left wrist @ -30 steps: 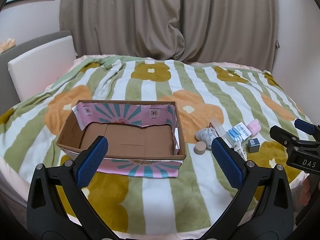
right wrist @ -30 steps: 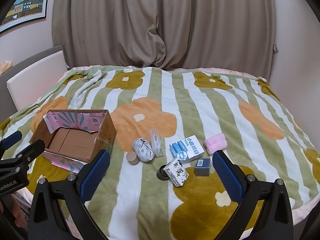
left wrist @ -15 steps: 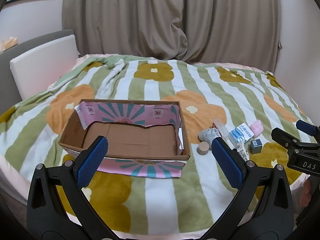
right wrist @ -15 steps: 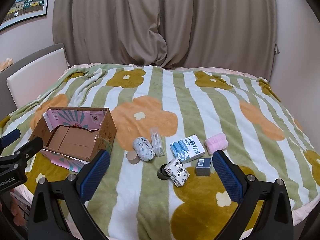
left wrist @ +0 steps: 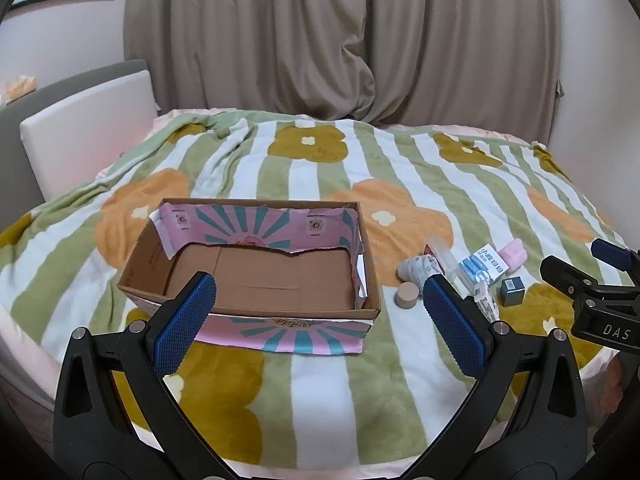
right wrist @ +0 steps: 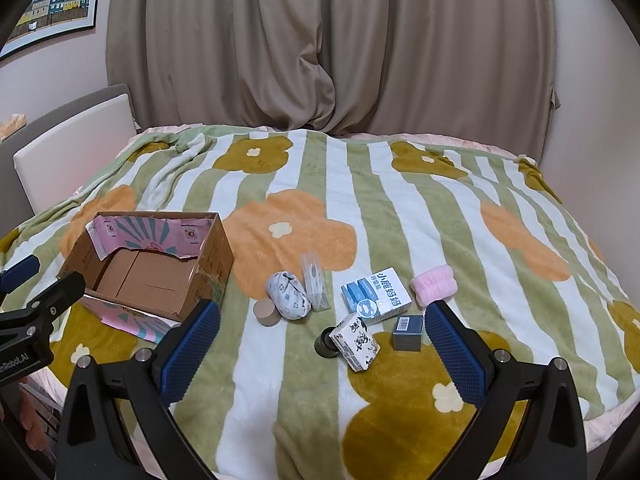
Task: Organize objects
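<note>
An empty cardboard box [left wrist: 256,304] with pink printed flaps sits on the flowered blanket; it also shows in the right wrist view [right wrist: 208,256]. Right of it lie several small items: a tan cylinder [right wrist: 267,312], a patterned sock ball [right wrist: 289,295], a clear packet [right wrist: 314,284], a blue-white carton [right wrist: 376,296], a pink roll [right wrist: 434,289], a dark blue cube [right wrist: 408,333], a small white printed carton [right wrist: 357,344] and a black cap [right wrist: 325,345]. My left gripper [left wrist: 316,324] is open, near the box's front. My right gripper [right wrist: 320,352] is open, near the items.
The striped flower blanket [right wrist: 380,208] covers a bed. A white padded headboard [left wrist: 84,136] stands at the left. Beige curtains [right wrist: 320,48] hang behind. The bed's front edge [left wrist: 320,460] lies under my grippers. The other gripper shows at the right edge of the left view [left wrist: 592,292].
Both grippers have shifted slightly forward and the views have tilted a little; the box and items sit where they were. Both stay open.
</note>
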